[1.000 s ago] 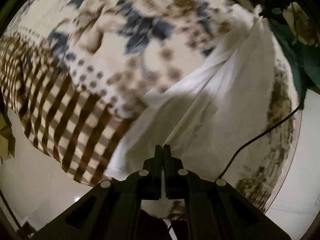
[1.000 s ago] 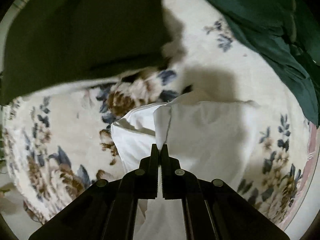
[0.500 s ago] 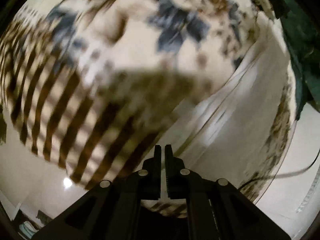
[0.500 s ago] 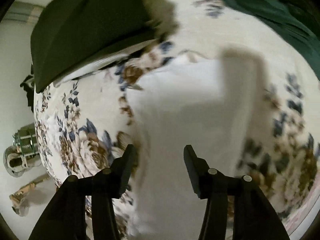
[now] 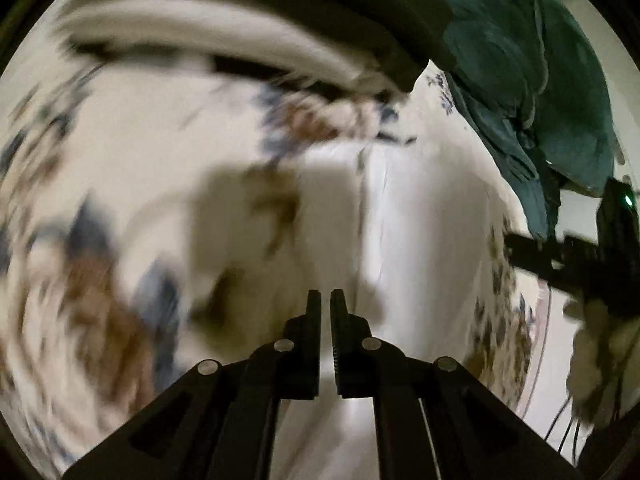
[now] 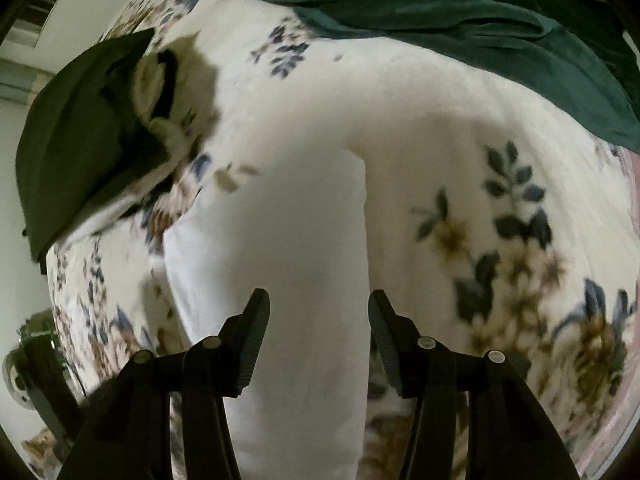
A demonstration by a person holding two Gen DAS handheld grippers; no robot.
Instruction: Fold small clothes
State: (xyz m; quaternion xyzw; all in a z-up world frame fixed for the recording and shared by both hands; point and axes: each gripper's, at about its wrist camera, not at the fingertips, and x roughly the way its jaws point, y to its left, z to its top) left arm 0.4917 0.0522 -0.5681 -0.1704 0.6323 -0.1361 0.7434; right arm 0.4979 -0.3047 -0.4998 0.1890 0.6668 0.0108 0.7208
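A white garment [image 6: 296, 248] lies folded into a long strip on the floral bedspread [image 6: 500, 216]. My right gripper [image 6: 318, 304] is open and empty, its fingers standing either side of the strip's near end. In the blurred left wrist view the same white garment [image 5: 420, 232] lies ahead and to the right. My left gripper [image 5: 325, 300] has its jaws almost together with a thin gap and nothing visible between them. The right gripper's body [image 5: 580, 252] shows at that view's right edge.
A dark green cloth [image 6: 480, 12] lies across the far side of the bed. A folded dark garment [image 6: 80, 132] rests on white fabric at the far left. The bed's edge and the floor [image 6: 24, 280] are at the left.
My right gripper opened and let go of the white garment, which now lies flat. My left gripper swung away from the bed's striped edge and now faces the garment and the green cloth.
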